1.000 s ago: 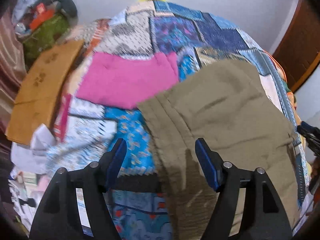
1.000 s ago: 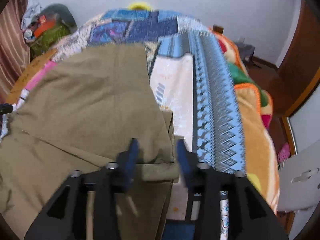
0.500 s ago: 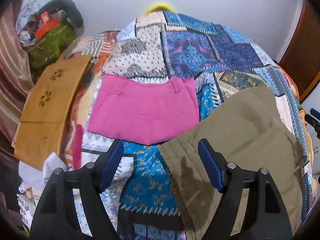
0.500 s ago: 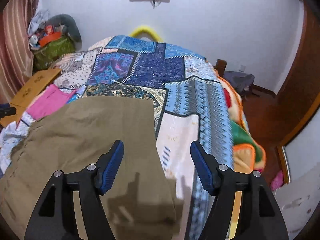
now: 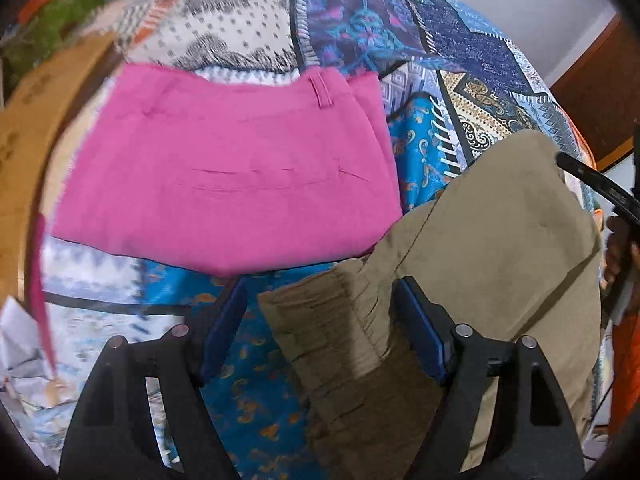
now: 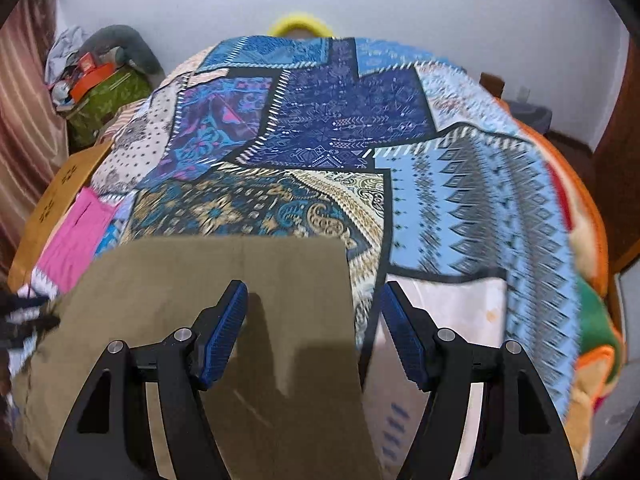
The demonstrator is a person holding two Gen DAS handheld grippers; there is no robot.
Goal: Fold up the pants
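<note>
Khaki pants (image 6: 216,320) lie folded flat on the patchwork bedspread (image 6: 340,120), just beside the folded pink pants (image 5: 228,176), which sit nearer the wooden board (image 5: 28,132). Left gripper (image 5: 320,320) hangs over the khaki waistband, fingers spread wide, holding nothing. Right gripper (image 6: 312,328), its jaws just opened, straddles the khaki pair's far corner, also empty.
</note>
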